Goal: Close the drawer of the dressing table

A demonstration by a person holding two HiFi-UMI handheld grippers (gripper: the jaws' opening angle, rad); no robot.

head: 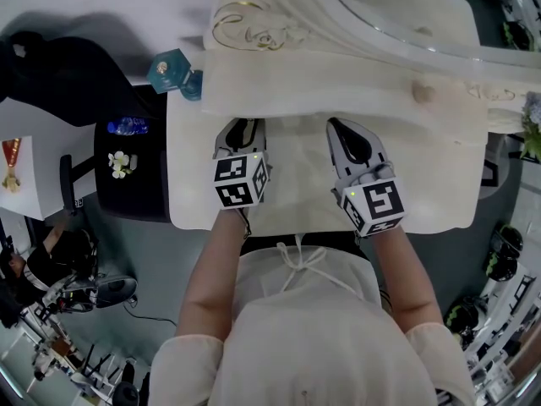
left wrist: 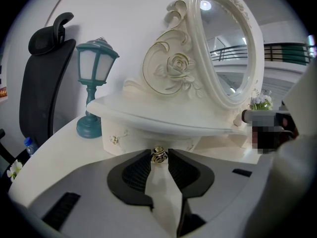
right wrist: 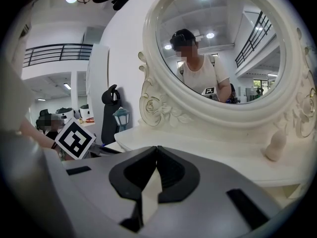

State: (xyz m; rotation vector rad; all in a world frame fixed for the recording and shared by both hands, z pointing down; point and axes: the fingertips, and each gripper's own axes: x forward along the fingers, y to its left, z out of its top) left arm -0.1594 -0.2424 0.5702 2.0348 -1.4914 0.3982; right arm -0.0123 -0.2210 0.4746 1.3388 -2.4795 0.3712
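Observation:
The cream dressing table (head: 439, 167) fills the middle of the head view, its oval mirror (head: 397, 7) at the back. In the left gripper view a small gold drawer knob (left wrist: 158, 155) sits right between the tips of my left gripper (left wrist: 159, 155), and both pads touch its sides. The drawer front behind it is mostly hidden under the shelf (left wrist: 163, 120). A second gold knob (left wrist: 115, 140) shows further left. My left gripper (head: 241, 132) and right gripper (head: 340, 127) lie side by side over the tabletop. The right gripper (right wrist: 156, 148) is shut with nothing in it.
A teal lantern lamp (head: 173, 70) (left wrist: 94, 83) stands at the table's back left corner. A black office chair (head: 131, 172) (left wrist: 42, 83) is to the left of the table. A cream finial (right wrist: 275, 145) stands on the right, below the mirror (right wrist: 218, 48).

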